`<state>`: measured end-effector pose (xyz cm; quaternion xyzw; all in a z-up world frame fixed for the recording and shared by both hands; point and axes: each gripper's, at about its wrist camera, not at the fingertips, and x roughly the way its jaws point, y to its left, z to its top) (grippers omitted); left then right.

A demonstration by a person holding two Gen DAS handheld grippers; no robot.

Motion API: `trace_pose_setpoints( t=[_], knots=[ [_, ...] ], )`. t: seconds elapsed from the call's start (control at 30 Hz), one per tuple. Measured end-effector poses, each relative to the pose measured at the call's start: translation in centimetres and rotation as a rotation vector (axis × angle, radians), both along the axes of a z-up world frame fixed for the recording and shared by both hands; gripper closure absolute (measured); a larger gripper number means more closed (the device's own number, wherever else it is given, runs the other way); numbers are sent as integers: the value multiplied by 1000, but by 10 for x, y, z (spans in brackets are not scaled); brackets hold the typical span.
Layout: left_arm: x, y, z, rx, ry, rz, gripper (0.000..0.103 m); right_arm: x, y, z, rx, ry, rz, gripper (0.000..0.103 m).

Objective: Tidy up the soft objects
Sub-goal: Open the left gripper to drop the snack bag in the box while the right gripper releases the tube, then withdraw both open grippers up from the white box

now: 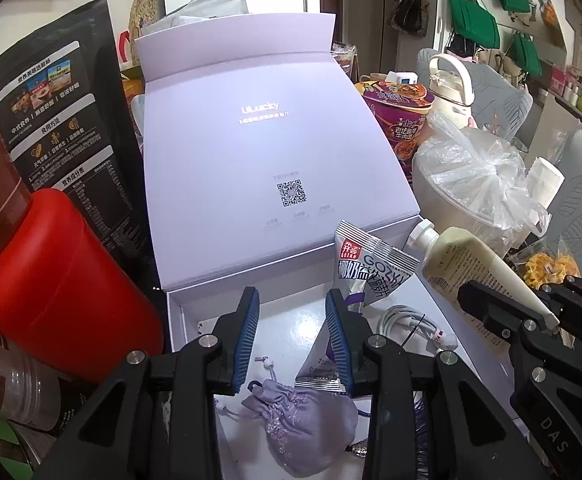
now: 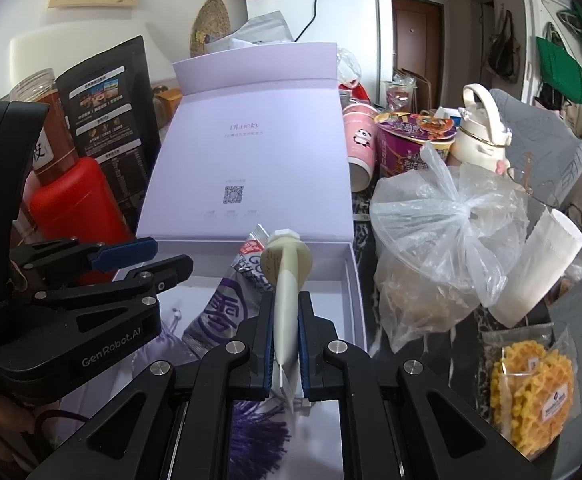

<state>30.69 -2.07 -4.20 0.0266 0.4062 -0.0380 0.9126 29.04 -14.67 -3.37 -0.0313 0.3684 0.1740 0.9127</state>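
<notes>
Cream tube (image 2: 287, 280) clamped in right gripper (image 2: 285, 344)

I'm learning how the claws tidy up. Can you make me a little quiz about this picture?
1. True or false: the right claw is squeezing the crimped end of the cream tube.
2. Which thing lies in the white box nearest the camera in the left wrist view? A) lilac drawstring pouch B) white cable C) yellow waffle snack
3. Fill in: the left claw is ____, with nothing between its fingers.

Key: 1 true. 2 A. 3 open. The silver snack packet leans just behind its right finger, not between the two.
</notes>
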Motion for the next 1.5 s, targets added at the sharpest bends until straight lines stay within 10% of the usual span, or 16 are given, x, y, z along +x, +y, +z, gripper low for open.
trace_pose_setpoints(
  t=[0.8, 0.93, 1.07, 1.5],
  knots=[
    [-2, -2, 16, 43, -16, 68, 67, -13, -2, 21, -28, -41, -26, 60],
    [-3, 1, 19, 30, -11, 85, 54, -18, -4, 29, -23, -61, -36, 50],
    [-5, 1, 26, 38, -21, 95, 16, -24, -5, 37, -35, -82, -46, 39],
    [-35, 4, 70, 33, -104, 112, 14, -52, -13, 72, -46, -163, -83, 23]
  ],
)
